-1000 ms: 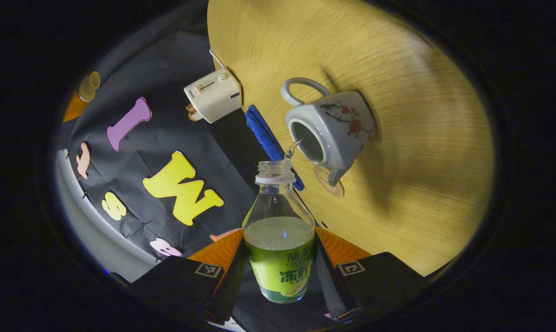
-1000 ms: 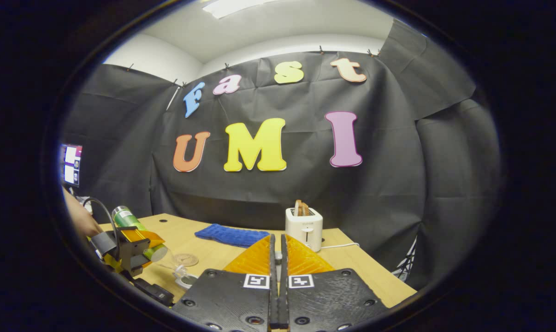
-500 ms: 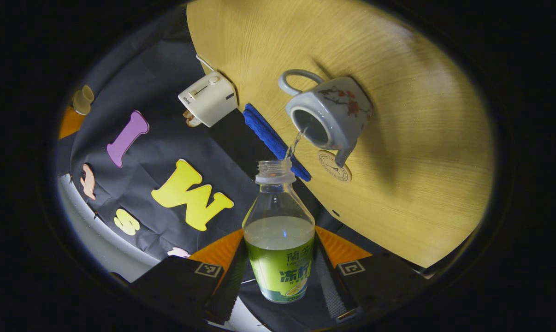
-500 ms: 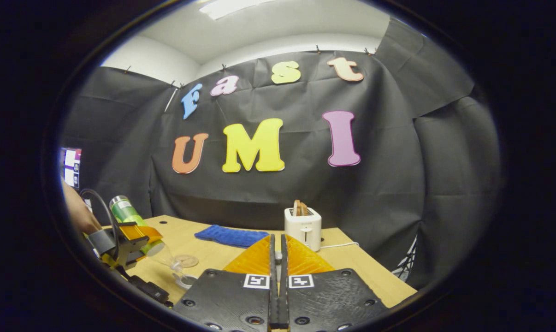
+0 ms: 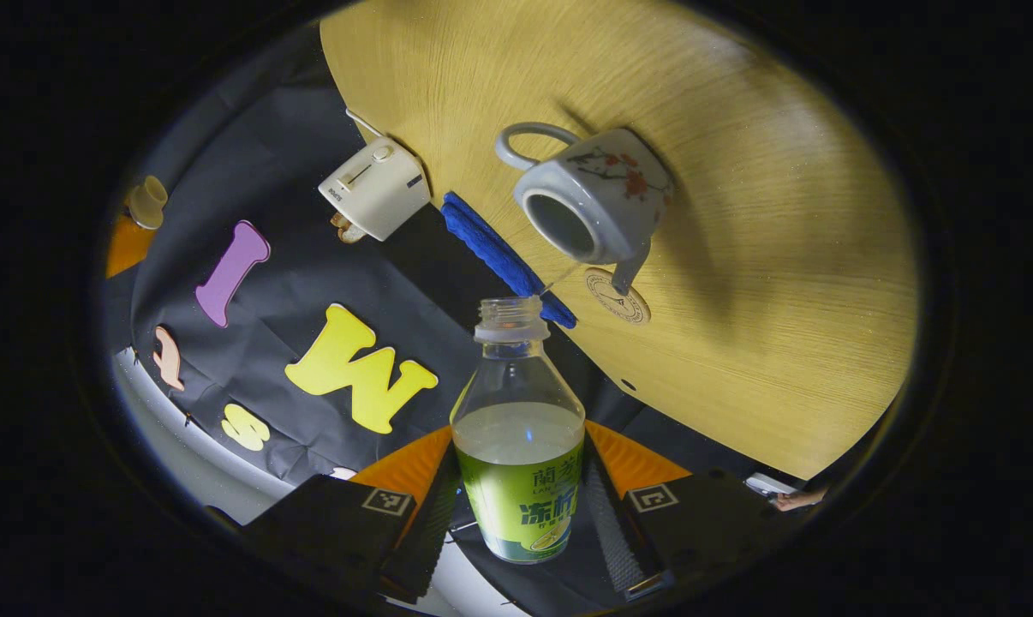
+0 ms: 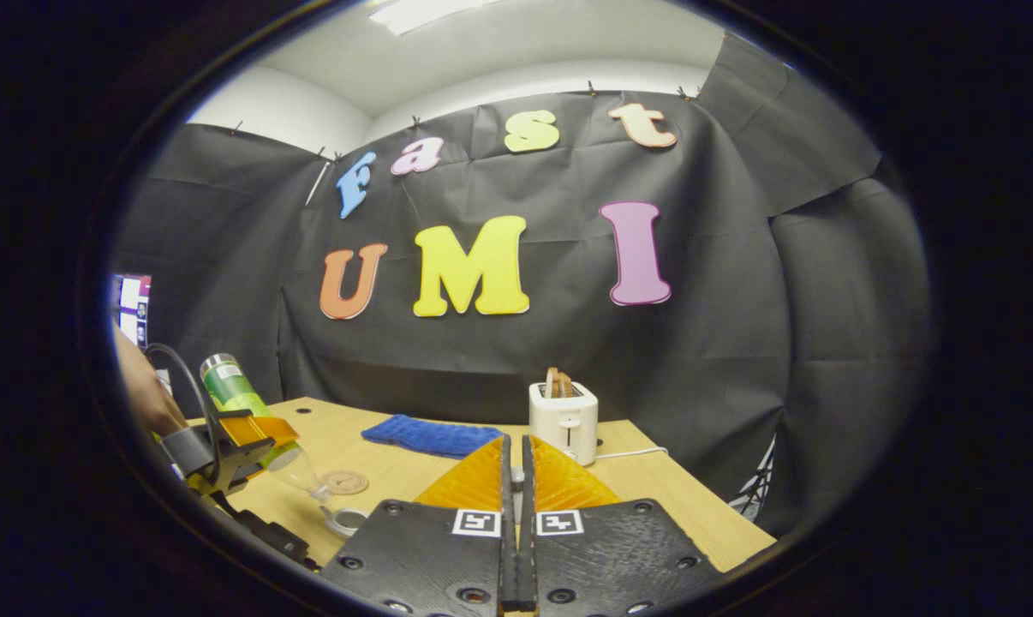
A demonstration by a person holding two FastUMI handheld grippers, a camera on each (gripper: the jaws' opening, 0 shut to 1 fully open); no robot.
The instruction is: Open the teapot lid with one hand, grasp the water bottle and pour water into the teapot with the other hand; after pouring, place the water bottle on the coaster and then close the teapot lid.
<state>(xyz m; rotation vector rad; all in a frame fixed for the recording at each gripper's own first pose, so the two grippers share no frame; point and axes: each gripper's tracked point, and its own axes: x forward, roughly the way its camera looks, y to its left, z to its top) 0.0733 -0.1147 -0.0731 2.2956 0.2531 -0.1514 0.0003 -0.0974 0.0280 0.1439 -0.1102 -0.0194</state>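
Note:
My left gripper point(image 5: 521, 506) is shut on a clear water bottle point(image 5: 518, 446) with a green label, uncapped and tipped mouth-down. A thin stream of water runs from its mouth toward the open white teapot point(image 5: 589, 201) with a red blossom pattern, standing on the wooden table point(image 5: 765, 283). The round coaster point(image 5: 618, 297) lies beside the spout. In the right gripper view, the left gripper point(image 6: 225, 446) tilts the bottle point(image 6: 229, 390) over the teapot's rim point(image 6: 347, 519). My right gripper point(image 6: 515, 446) is held above the table, its fingers pressed together on a small pale piece, the teapot lid point(image 6: 516, 476), mostly hidden.
A white toaster point(image 6: 565, 418) with toast stands at the table's back edge, its cord trailing right. A folded blue cloth point(image 6: 431, 435) lies left of it, behind the coaster point(image 6: 345, 482). A person's hand point(image 6: 144, 394) holds the left gripper at the far left.
The bottle's base has risen, so it tilts more steeply. The teapot has drifted up and left in the left gripper view, and the stream has thinned. The right gripper stays still.

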